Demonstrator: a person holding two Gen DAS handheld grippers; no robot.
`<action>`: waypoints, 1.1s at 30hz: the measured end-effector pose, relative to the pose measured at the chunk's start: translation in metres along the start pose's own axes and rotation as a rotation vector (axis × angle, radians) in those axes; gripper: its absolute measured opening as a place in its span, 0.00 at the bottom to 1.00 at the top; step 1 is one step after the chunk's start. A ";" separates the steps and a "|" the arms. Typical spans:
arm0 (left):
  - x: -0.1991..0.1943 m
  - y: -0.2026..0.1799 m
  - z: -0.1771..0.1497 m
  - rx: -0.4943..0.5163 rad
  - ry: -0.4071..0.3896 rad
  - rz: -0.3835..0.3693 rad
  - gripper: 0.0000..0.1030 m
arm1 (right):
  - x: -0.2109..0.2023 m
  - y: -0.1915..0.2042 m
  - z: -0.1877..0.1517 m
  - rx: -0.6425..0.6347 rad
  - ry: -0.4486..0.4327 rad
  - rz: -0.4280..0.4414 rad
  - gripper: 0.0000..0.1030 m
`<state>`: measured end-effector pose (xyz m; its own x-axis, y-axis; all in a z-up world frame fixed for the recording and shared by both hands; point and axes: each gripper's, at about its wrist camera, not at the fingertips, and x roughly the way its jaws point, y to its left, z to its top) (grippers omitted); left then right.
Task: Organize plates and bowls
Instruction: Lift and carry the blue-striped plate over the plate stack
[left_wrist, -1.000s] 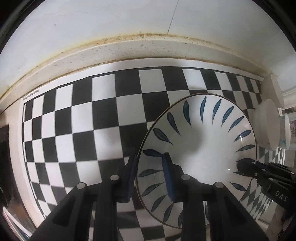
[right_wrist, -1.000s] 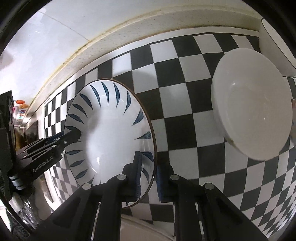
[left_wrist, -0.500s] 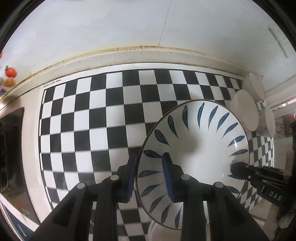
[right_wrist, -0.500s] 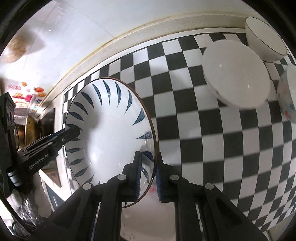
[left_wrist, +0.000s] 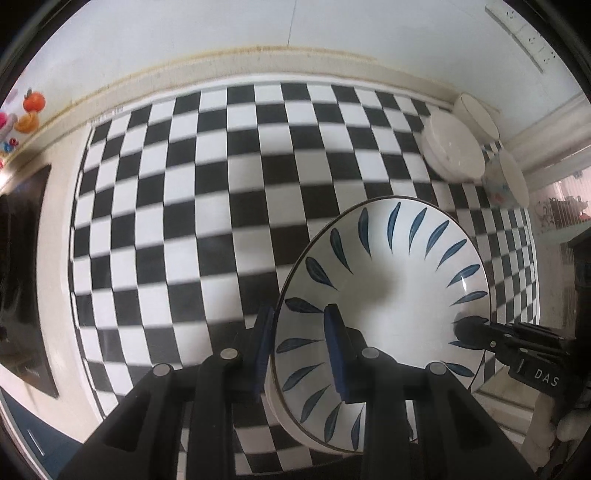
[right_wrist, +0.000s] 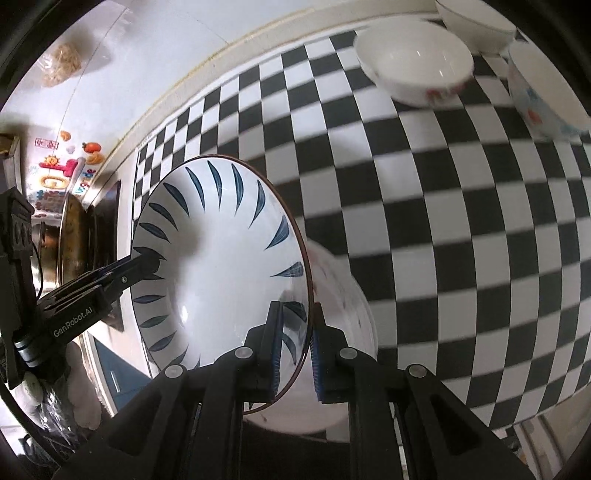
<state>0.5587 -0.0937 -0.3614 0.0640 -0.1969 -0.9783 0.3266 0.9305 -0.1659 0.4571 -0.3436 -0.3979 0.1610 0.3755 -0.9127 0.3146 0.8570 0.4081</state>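
A large white bowl with blue leaf marks (left_wrist: 388, 295) is held by both grippers above the checkered mat. My left gripper (left_wrist: 301, 350) is shut on its near-left rim. My right gripper (right_wrist: 295, 347) is shut on the opposite rim of the leaf bowl (right_wrist: 218, 266). Each gripper shows in the other's view, the right one (left_wrist: 476, 330) and the left one (right_wrist: 136, 266). Under the leaf bowl sits a white bowl (right_wrist: 343, 295), mostly hidden. Three more bowls stand at the mat's far right corner: a white bowl (left_wrist: 452, 149), a rimmed bowl (left_wrist: 476, 114) and a flowered bowl (left_wrist: 508, 181).
The black-and-white checkered mat (left_wrist: 221, 221) covers the counter up to a cream backsplash ledge (left_wrist: 258, 59). A dark cooktop (left_wrist: 22, 266) lies at the left. The counter's front edge (right_wrist: 532, 435) runs close below the grippers.
Both grippers have lifted and pulled back with the leaf bowl, so more of the mat shows. A white bowl has come into view under it.
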 end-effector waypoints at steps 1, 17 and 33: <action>0.004 0.000 -0.005 -0.001 0.012 0.000 0.25 | 0.003 -0.003 -0.007 0.004 0.010 0.003 0.15; 0.052 -0.014 -0.042 -0.003 0.107 0.057 0.25 | 0.053 -0.027 -0.030 -0.010 0.114 -0.049 0.14; 0.058 -0.021 -0.039 -0.033 0.127 0.100 0.25 | 0.054 -0.022 -0.021 -0.036 0.123 -0.117 0.16</action>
<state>0.5186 -0.1123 -0.4195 -0.0262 -0.0642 -0.9976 0.2934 0.9535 -0.0691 0.4395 -0.3347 -0.4563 0.0090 0.3113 -0.9503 0.2901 0.9086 0.3004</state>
